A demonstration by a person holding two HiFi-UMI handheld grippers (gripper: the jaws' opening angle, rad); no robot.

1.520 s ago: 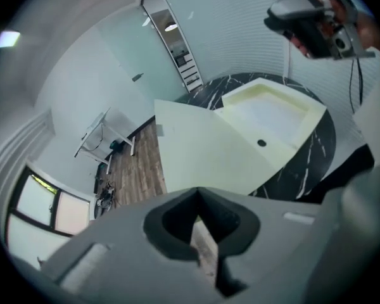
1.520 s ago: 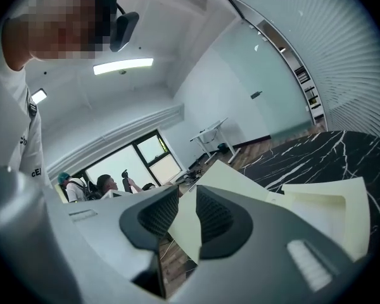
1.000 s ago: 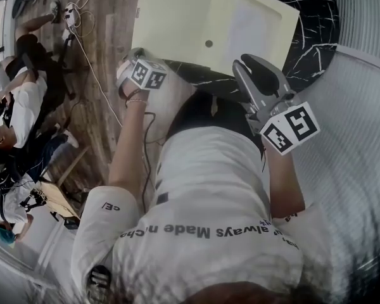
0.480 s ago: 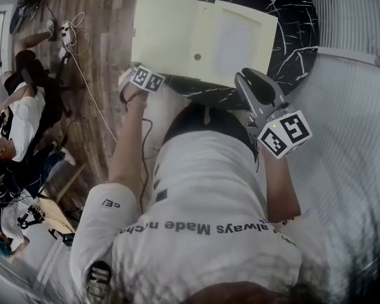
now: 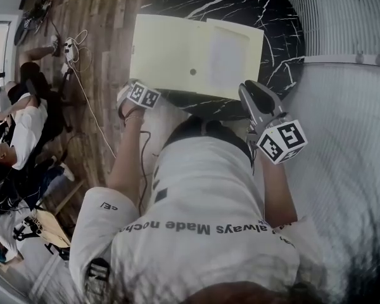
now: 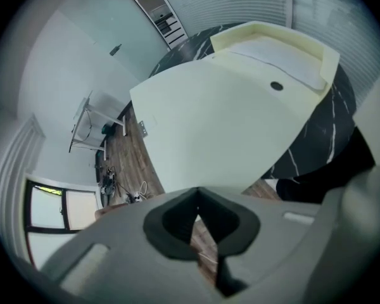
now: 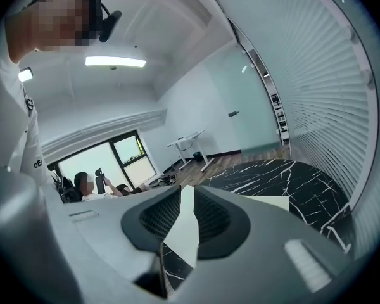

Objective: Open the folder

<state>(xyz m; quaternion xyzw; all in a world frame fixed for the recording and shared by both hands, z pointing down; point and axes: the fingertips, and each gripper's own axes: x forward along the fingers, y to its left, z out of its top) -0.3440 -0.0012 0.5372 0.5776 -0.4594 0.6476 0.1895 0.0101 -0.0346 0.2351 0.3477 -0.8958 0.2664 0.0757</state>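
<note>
1. Black marble with white veins forms the round table (image 5: 285, 30). Around it are a wooden floor (image 5: 107, 37) on the left and ribbed white blinds (image 5: 348, 18) on the right.
2. On the table the pale yellow folder (image 5: 171, 56) lies spread open and flat, close to the rim nearest the person. Its left flap juts past that rim over the floor.
3. A white sheet (image 5: 227, 59) sits in the folder's right half. A small dark round spot (image 5: 192, 72) marks the folder near the middle of its near edge.
4. The left gripper (image 6: 196, 198) points steeply down just beside the folder's near left corner. Its black pads meet at the tips with nothing between them, and only a thin sliver of floor shows behind.
5. The right gripper (image 7: 189, 201) is held nearly level at the folder's near right corner. Its jaws are closing, with a clear slot between the pads. The folder's pale surface shows through that slot, but the pads press on nothing.
6. The person's white shirt (image 5: 202, 220) fills the lower part of the head view.
7. Seated people (image 5: 19, 119) and loose cables (image 5: 76, 43) are on the floor side, well away from the table.
</note>
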